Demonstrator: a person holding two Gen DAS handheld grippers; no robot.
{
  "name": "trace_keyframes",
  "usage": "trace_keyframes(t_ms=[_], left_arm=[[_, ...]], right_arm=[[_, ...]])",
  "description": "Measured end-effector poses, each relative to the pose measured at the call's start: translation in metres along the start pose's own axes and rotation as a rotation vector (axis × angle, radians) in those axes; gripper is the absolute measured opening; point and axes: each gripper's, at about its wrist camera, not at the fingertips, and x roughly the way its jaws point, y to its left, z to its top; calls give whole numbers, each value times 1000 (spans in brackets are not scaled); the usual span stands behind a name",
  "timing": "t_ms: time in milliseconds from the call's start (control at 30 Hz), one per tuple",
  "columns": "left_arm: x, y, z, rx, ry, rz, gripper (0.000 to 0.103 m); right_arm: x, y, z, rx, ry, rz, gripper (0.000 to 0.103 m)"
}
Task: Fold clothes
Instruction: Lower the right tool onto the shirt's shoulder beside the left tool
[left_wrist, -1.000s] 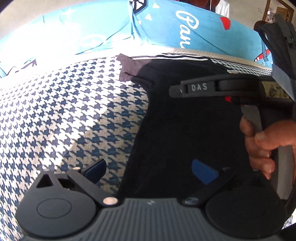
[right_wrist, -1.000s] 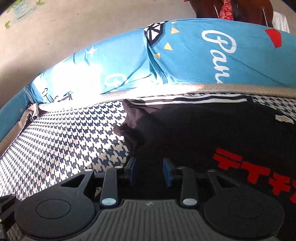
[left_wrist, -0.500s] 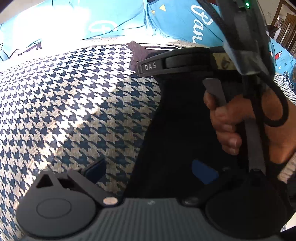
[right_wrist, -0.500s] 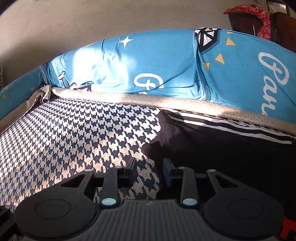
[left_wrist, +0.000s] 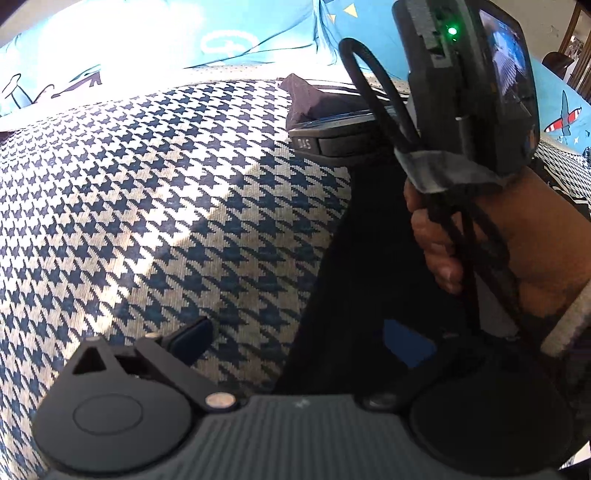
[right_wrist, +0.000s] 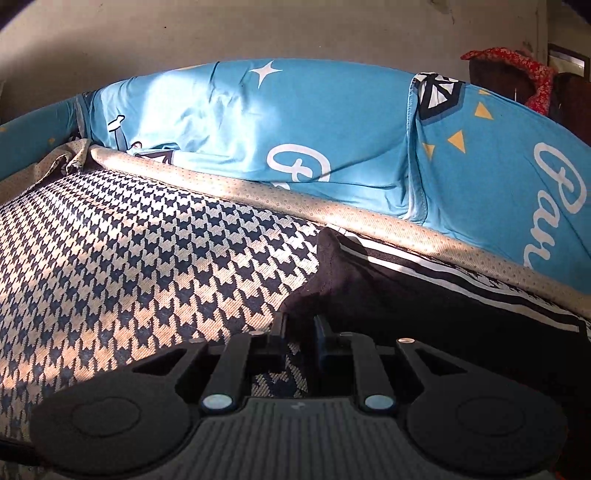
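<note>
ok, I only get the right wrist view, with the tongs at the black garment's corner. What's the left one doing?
Observer: The left tongs are wide open and hold nothing.
Operator: Over what?
Observer: They straddle the edge of the black garment. One finger is over the houndstooth cover, the other over the garment.
Operator: Is my unit powered?
Observer: A green light glows on the housing above the hand that grips your handle.
</note>
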Motion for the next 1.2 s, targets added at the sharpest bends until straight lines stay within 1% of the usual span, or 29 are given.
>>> trace_keyframes(t_ms=[67, 200, 300, 367, 467, 600, 700, 767, 800, 833, 867, 900, 933, 1100, 1200], left_arm=[[0, -1, 0, 3, -4, -3, 103], [0, -4, 1, 13, -12, -9, 103], [-1, -9, 1, 29, -23, -8, 103], [-2, -12, 1, 40, -32, -6, 103], [-1, -17, 1, 56, -38, -6, 103], [-1, -24, 0, 76, -42, -10, 103], [-1, -30, -2, 90, -48, 0, 103], [-1, -36, -3, 94, -49, 9, 103], [-1, -38, -4, 93, -48, 11, 103], [-1, -40, -4, 92, -47, 13, 103], [0, -41, -5, 90, -45, 14, 103], [1, -42, -5, 90, -44, 15, 103], [2, -43, -5, 89, -43, 16, 103], [9, -43, -3, 72, -35, 13, 103], [15, -39, 2, 66, -35, 10, 103]], right_arm=[[-6, -8, 0, 60, -29, 9, 8], [-27, -28, 2, 208, -92, -14, 8], [-49, -48, 0, 345, -131, -47, 8], [-65, -65, -5, 459, -140, -67, 8], [-86, -86, -17, 600, -131, -115, 8], [-109, -94, -38, 719, -101, -183, 8], [-115, -88, -59, 791, -32, -193, 11], [-115, -84, -69, 802, 17, -187, 11], [-115, -82, -74, 805, 37, -185, 13], [-119, -80, -73, 785, 33, -190, 17], [-123, -80, -71, 760, 38, -202, 23], [-129, -79, -70, 738, 25, -210, 28], [-134, -78, -68, 715, 12, -217, 29], [-146, -82, -51, 583, -54, -214, 29], [-141, -81, -38, 489, -84, -178, 29]])
